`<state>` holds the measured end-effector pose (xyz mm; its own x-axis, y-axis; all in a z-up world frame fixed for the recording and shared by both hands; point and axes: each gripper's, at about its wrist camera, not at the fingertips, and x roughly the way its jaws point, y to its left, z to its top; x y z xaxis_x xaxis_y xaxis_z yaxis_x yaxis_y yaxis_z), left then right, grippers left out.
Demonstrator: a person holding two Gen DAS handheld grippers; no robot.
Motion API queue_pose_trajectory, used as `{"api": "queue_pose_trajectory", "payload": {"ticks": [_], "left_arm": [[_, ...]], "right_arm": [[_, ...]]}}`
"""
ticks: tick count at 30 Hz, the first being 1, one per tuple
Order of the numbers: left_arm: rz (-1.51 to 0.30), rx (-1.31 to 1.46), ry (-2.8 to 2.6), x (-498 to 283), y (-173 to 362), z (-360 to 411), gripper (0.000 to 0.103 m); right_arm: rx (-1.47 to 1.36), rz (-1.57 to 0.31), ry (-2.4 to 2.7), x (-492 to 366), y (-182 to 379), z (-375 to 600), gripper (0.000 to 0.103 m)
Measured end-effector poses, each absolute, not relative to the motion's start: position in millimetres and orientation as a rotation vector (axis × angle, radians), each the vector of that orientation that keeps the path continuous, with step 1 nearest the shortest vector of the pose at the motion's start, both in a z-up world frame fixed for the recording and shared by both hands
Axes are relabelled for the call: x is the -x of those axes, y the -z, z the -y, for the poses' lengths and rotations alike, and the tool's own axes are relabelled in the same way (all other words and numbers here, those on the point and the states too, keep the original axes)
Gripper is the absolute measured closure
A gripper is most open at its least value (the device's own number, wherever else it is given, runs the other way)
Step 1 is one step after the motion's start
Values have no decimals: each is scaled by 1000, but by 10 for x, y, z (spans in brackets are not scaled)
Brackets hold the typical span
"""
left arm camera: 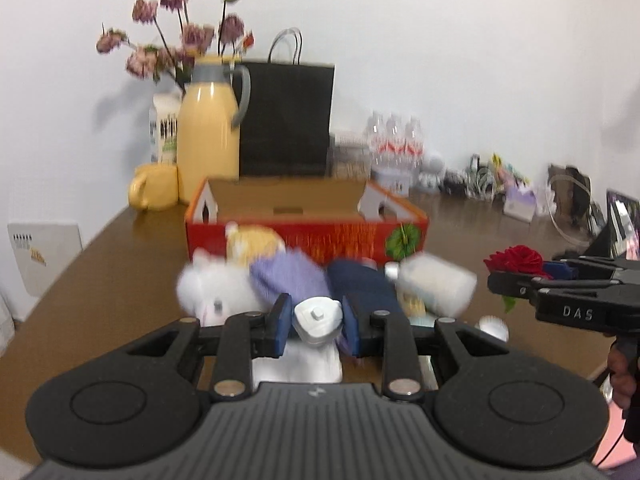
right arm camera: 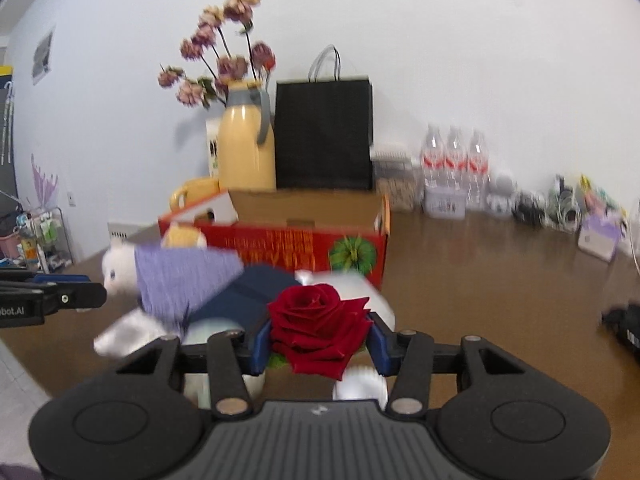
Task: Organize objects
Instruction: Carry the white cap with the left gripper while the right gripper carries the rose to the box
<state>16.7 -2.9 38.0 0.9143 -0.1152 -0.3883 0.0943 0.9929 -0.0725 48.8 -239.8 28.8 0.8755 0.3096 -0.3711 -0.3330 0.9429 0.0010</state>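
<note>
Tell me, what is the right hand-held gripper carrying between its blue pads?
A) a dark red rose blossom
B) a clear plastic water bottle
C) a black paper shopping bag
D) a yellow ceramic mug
A: in the right wrist view the dark red rose blossom sits clamped between the blue pads of the right hand-held gripper, while the mug, bottles and bag stand far back on the brown table.

Yellow thermos [left arm camera: 208, 128], black paper bag [left arm camera: 286, 120], water bottles [right arm camera: 454, 160] behind.
</note>
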Motion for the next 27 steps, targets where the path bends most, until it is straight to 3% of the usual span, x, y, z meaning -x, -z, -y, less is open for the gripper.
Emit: {"api": "queue_pose_trajectory", "payload": {"ticks": [7, 15, 27], "left_arm": [[-330, 39, 76, -749, -736, 14, 75], [-397, 10, 25, -1732, -903, 80, 75], [-616, -44, -102, -2959, -591, 195, 75]], "right_arm": [[64, -314, -369, -1026, -596, 2242, 57], [84, -370, -372, -1935, -736, 1980, 57], [51, -572, -311, -3075, -307, 1685, 57]]}}
